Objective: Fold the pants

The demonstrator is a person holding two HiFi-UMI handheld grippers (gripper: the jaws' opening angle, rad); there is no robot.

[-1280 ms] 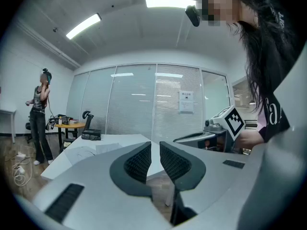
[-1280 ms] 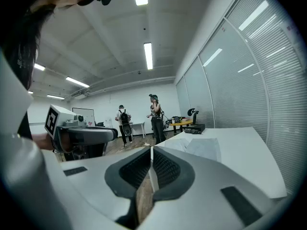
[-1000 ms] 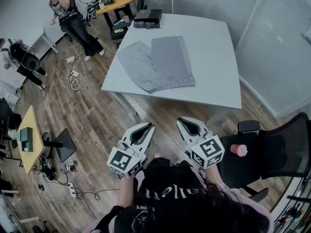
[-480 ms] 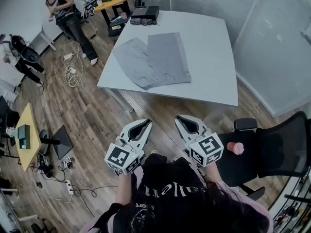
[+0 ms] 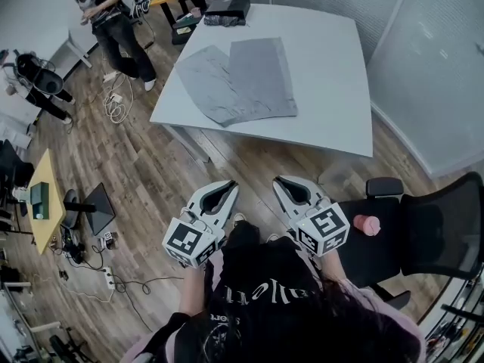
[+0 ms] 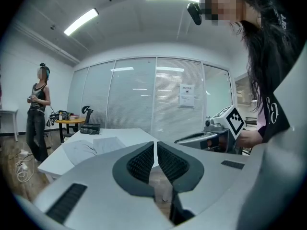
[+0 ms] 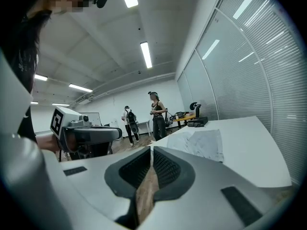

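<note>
Both grippers were shut and empty. The left gripper (image 5: 226, 187) had its jaws pressed together with nothing between them, and the right gripper (image 5: 282, 182) was the same. They hung low in front of the person, over the wooden floor and well short of the table (image 5: 333, 74).

The pants (image 5: 238, 82) lay flat on the table's near-left part, straight ahead of the grippers and a touch to the left. Their long axis ran away from the person: the joined end lay toward the near edge and the two legs fanned out toward the far side. By my reading the left gripper was the nearer one, almost in line with the joined end.

Bare floor and the table edge were all that stood between the grippers and the pants. A black box (image 5: 228, 7) sat at the far corner, well apart from the pants. A chair (image 5: 431, 233) stood just beside the right gripper, and a bystander (image 5: 113, 17) was off to the far left.
</note>
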